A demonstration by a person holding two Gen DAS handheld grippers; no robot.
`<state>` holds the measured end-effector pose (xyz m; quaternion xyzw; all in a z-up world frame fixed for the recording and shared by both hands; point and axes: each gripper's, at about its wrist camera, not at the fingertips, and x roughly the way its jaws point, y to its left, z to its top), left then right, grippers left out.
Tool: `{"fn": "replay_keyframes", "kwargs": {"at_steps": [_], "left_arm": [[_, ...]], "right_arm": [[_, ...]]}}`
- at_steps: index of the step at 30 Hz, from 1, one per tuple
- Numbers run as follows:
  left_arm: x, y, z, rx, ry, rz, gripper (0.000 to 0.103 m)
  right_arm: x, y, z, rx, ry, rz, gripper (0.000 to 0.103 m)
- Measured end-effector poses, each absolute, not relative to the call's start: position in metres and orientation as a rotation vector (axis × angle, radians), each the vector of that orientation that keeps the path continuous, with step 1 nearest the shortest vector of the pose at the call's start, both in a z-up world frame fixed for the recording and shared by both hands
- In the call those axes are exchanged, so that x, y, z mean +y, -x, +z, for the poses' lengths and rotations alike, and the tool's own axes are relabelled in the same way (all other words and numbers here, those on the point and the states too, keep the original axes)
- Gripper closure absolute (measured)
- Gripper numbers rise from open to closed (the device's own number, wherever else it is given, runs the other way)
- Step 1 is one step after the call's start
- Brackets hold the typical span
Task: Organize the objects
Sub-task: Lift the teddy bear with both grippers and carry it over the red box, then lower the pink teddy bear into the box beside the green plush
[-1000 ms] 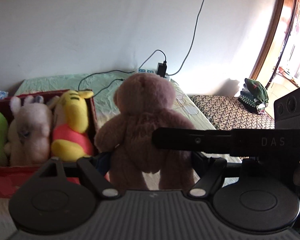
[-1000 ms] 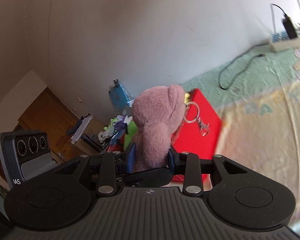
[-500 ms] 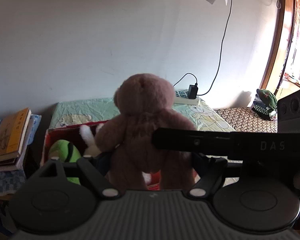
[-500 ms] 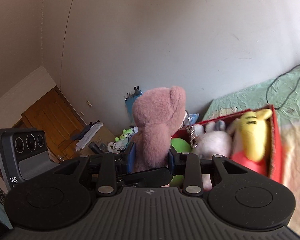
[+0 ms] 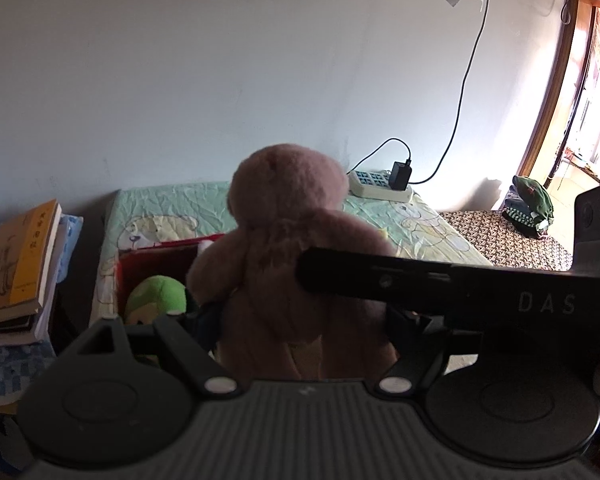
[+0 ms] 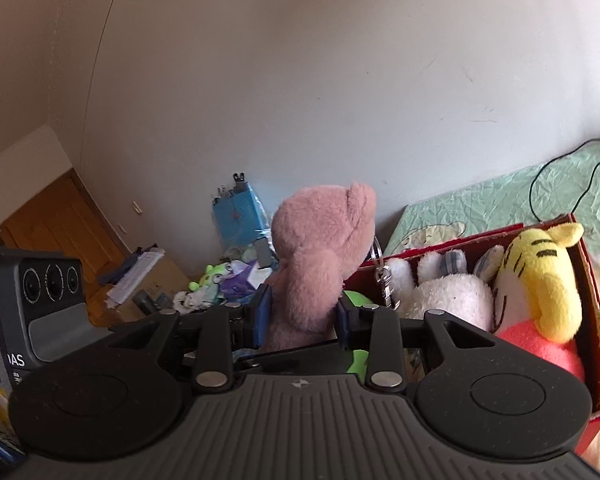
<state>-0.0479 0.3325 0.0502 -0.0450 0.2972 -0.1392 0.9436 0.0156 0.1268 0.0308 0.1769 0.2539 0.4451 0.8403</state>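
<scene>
Both grippers, left gripper (image 5: 304, 320) and right gripper (image 6: 302, 314), pinch bear (image 6: 320, 264) above red box (image 6: 588, 280); three plush inside.

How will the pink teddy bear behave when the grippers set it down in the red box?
The pink teddy bear looks soft, so it probably squashes between both grippers. Likely light and limp, it may slump against the white plush in the red box.

The pink teddy bear (image 6: 320, 256) is fuzzy plush cloth. Its key ring (image 6: 380, 258) looks like shiny metal. The red box (image 6: 592, 320), lower right, looks like matt cardboard.
</scene>
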Motion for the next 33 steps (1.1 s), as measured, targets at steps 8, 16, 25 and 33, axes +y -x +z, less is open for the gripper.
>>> {"fn": "replay_keyframes", "kwargs": {"at_steps": [8,16,25,33], "left_arm": [[0.34,0.024,0.025,0.657,0.104,-0.267,0.025],[0.338,-0.002,0.002,0.771,0.113,-0.229,0.025],[0.332,-0.009,-0.009,0.806,0.095,-0.208,0.016],[0.328,-0.016,-0.017,0.833,0.062,-0.198,0.014]], "right_arm": [[0.149,-0.028,0.019,0.55,-0.27,0.9,0.069],[0.158,-0.046,0.001,0.643,-0.258,0.877,0.069],[0.154,-0.059,-0.017,0.707,-0.333,0.862,0.069],[0.151,-0.063,-0.03,0.733,-0.388,0.864,0.07]]}}
